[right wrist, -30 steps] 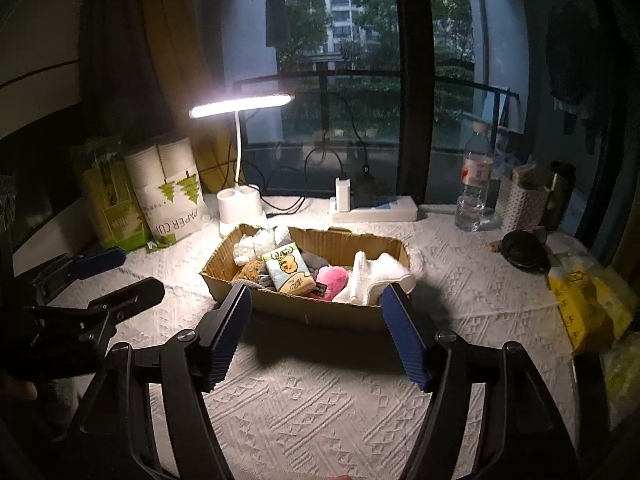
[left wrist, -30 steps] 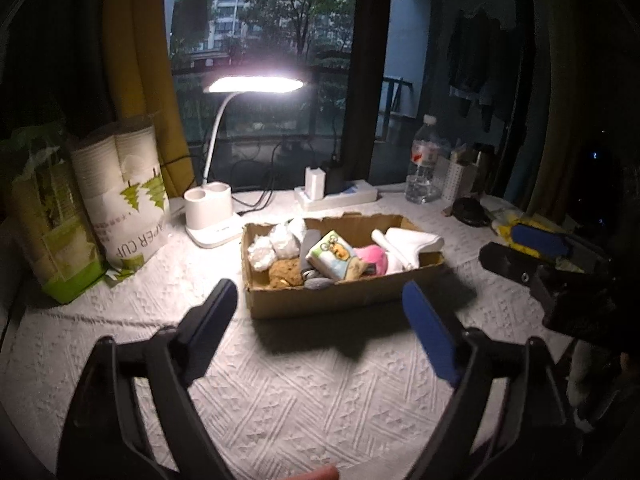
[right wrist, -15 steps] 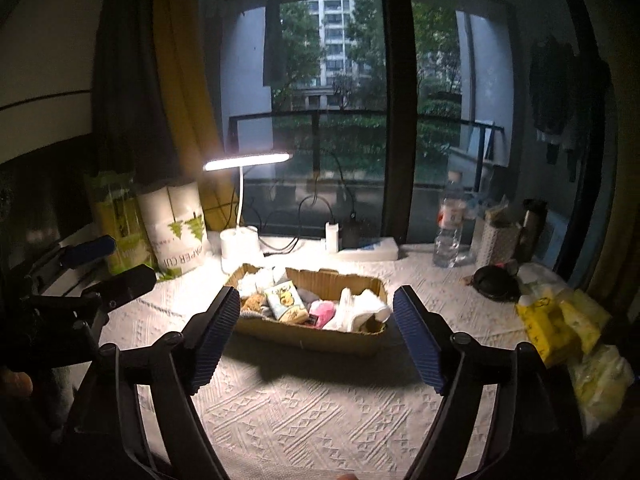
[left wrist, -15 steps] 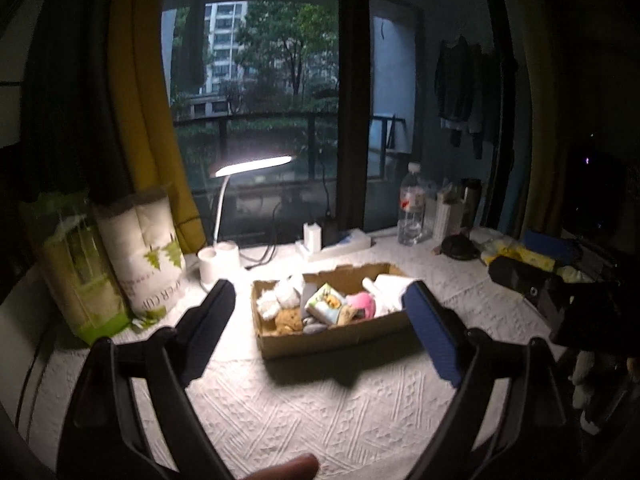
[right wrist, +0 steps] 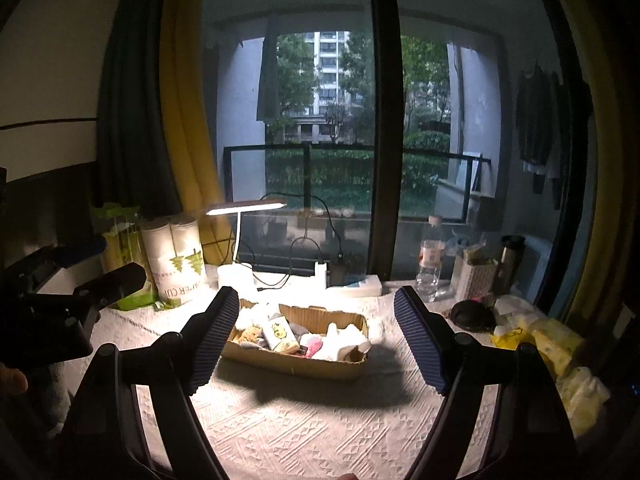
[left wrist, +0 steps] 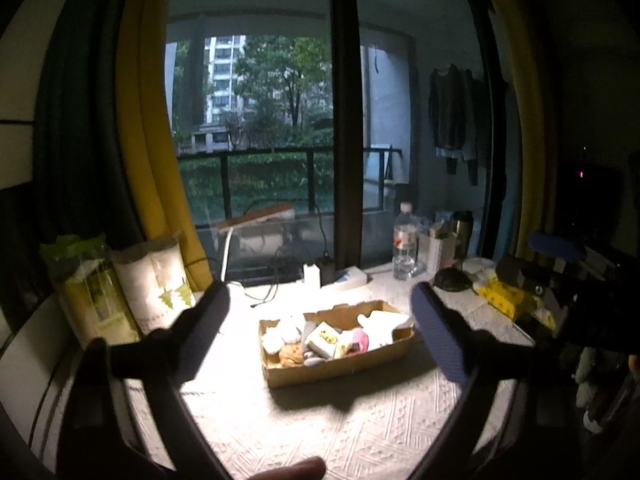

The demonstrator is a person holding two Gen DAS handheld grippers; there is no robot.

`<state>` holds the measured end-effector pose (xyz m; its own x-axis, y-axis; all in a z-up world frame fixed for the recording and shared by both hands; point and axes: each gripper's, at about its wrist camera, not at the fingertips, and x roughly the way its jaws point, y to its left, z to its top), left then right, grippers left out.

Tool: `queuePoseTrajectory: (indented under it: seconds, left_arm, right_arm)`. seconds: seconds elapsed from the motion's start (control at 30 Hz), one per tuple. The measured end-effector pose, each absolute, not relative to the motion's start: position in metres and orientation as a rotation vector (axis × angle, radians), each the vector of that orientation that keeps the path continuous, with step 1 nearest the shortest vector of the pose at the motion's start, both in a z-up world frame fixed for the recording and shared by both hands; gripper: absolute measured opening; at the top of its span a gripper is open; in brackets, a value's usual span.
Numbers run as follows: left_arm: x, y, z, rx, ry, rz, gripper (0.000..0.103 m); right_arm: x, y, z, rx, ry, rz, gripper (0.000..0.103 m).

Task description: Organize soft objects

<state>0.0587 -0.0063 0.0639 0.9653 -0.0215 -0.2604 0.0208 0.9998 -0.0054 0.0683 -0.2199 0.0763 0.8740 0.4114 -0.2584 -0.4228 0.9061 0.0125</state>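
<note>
- Pulling back from a second ago, both cameras now sit higher and farther from the box (left wrist: 340,364), which looks smaller, with more window and curtain in view.
- Left tool (left wrist: 320,328): fingers spread wide apart, nothing between them, hanging above the table (left wrist: 320,432) and well short of the box; the lamp (right wrist: 244,210) head has dropped lower in this view than before.
- Right tool (right wrist: 316,336): fingers likewise wide apart and empty, framing the box from the near side without touching it.
- On the left by the yellow curtain (right wrist: 184,120) stand a green bag (right wrist: 120,240) and a pack of paper cups (right wrist: 176,256).
- The box, shallow brown cardboard, sits mid-table under the lamp. From left to right it holds white fluffy bits (left wrist: 280,334), a brown plush (left wrist: 292,354), a small pack with a yellow cartoon print (left wrist: 324,338), something pink (left wrist: 360,340) and a white cloth (left wrist: 384,320) draped at the right end.
- Further right stand a water bottle (right wrist: 430,260) and a dark round thing (right wrist: 472,316).
</note>
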Motion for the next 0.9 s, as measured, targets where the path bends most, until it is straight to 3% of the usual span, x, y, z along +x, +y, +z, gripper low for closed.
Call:
queuePoseTrajectory:
  seconds: [0.9]
  left_arm:
    - [0.0490, -0.0050, 0.0744, -0.006, 0.240, -0.033, 0.099]
  right_arm:
    - [0.0623, -0.2212, 0.0860, -0.043, 0.245, 0.427, 0.083]
